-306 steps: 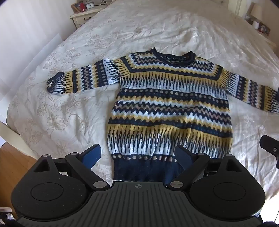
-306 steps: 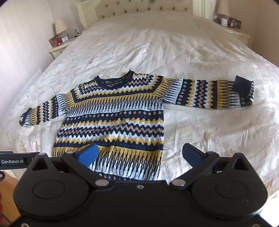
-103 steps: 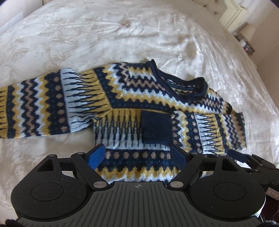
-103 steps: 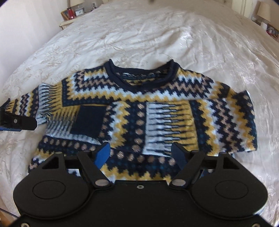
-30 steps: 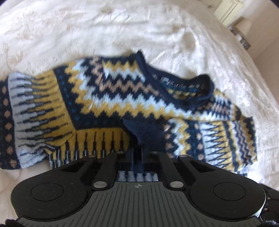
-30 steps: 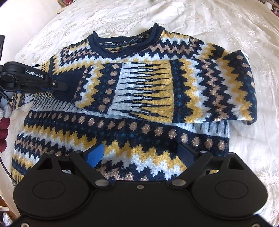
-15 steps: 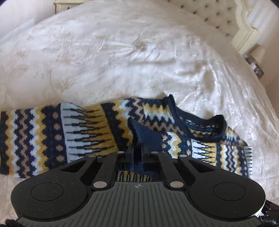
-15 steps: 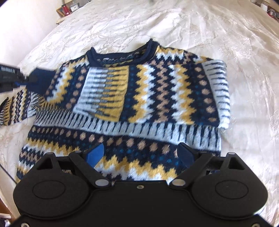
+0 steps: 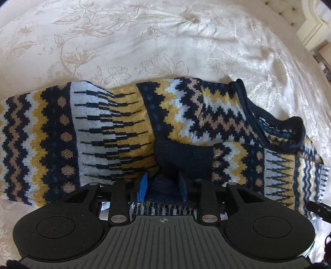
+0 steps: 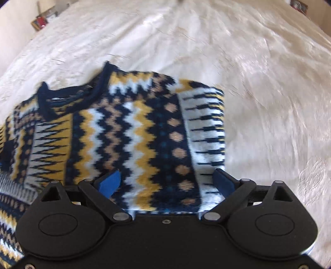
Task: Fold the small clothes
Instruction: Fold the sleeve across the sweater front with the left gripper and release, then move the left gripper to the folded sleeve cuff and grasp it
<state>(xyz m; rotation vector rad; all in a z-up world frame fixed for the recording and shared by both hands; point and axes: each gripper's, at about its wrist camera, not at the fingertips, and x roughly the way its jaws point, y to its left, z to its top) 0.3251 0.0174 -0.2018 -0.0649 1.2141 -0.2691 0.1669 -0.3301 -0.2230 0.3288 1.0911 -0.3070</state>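
Right at the left gripper (image 9: 163,187), its two fingers stand a little apart with dark navy knit between them; the blue pad (image 9: 143,186) on one side and the darker finger on the other flank the fabric, but whether they pinch it or have let go cannot be told. Just ahead of the fingertips lies the navy cuff (image 9: 184,158) of a sleeve, folded in across the chest of the sweater (image 9: 115,132). To the gripper's left the other sleeve runs outward in yellow, white and navy zigzag bands. Ahead and to the right sits the navy collar (image 9: 277,126), its rim curled upward. Beyond the sweater stretches the cream bedspread (image 9: 124,37) with its pale flower embroidery.

The right gripper (image 10: 167,182) hangs over the sweater (image 10: 128,132) with its jaws spread wide and nothing between them; the blue pad (image 10: 109,183) sits at left, the dark finger at right. Directly below and ahead of it lies the folded sleeve, its bands running away from the gripper. Farther ahead and to the left is the collar (image 10: 74,93). To the right and beyond, the white bedspread (image 10: 258,82) shows, somewhat blurred. At the far left corner small items stand on a nightstand (image 10: 43,19), too blurred to identify.
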